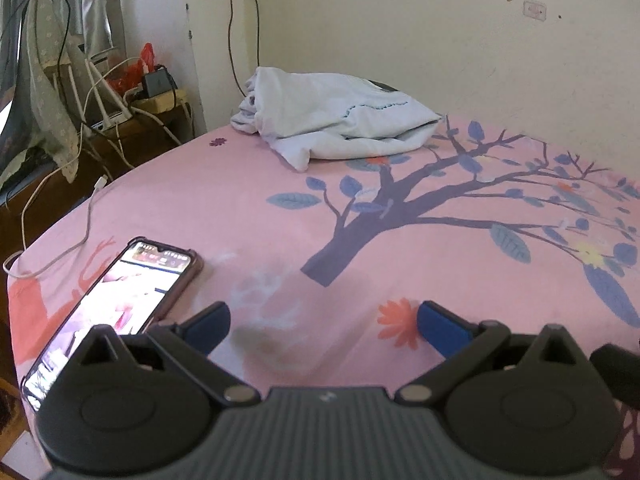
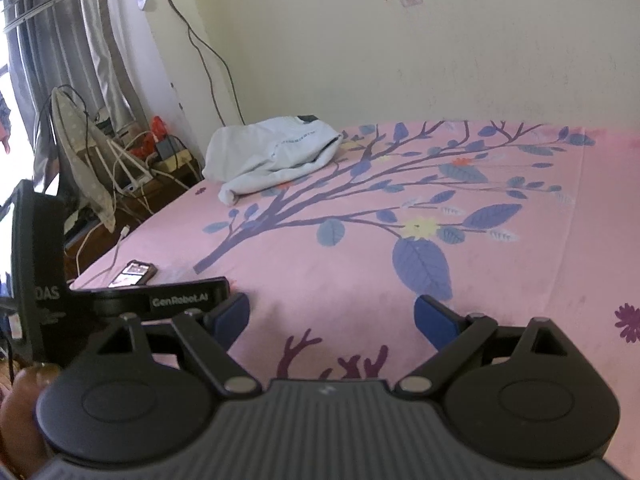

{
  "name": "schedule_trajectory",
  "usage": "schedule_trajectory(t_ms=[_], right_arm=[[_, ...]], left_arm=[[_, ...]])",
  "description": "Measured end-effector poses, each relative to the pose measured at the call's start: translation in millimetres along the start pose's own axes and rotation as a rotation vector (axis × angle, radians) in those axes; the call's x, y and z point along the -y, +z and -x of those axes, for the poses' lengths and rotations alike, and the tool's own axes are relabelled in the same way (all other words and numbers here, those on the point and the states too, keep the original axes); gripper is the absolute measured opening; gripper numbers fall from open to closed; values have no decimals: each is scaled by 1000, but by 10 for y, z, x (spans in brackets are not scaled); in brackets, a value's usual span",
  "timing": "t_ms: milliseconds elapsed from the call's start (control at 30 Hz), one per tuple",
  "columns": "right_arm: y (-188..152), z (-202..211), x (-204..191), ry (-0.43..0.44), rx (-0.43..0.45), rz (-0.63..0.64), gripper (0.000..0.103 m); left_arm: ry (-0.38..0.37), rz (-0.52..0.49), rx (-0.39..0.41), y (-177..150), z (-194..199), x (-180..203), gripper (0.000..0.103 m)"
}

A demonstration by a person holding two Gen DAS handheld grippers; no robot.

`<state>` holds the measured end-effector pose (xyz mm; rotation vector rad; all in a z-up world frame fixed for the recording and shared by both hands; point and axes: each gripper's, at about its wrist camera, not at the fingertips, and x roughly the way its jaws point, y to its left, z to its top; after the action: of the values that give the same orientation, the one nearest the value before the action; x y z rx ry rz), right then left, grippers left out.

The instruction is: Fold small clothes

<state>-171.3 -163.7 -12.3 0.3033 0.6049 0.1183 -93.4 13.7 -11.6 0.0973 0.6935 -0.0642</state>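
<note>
One bed, covered by a pink sheet [image 1: 248, 208] printed with a single purple tree with blue leaves and scattered flowers, fills the lower part of both views and runs up to a cream wall [image 1: 400, 40]. One bundle of pale blue-white clothes [image 1: 336, 120] lies crumpled and unfolded at the far end of the sheet, next to the wall and near the bed's far left corner; it rests over the uppermost branches of the printed tree. How many garments the bundle contains cannot be told.

Two grippers are present, both above the near edge of the bed and well apart from the bundle. The left gripper [image 1: 324, 322] has its two blue-padded fingers spread wide, with only bare sheet between them. The right gripper [image 2: 332, 316] likewise shows two blue-padded fingers spread wide, nothing held. In the right wrist view, the black body of the left unit appears at the left margin.

One smartphone [image 1: 116, 308], screen lit and in a dark case, lies flat on the sheet just left of the left gripper. One white charging cable [image 1: 80, 236] trails across the bed's left edge near the phone. Beyond that edge stands a side table [image 1: 160, 104] crowded with wires.
</note>
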Motion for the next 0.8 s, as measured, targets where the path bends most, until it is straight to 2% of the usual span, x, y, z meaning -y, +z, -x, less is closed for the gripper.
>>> schedule_trajectory(t_ms=[800], right_arm=[[-7,-9,3,6,-6,-6,90]], left_arm=[[-26,-13,40,-18,70,-10,103]])
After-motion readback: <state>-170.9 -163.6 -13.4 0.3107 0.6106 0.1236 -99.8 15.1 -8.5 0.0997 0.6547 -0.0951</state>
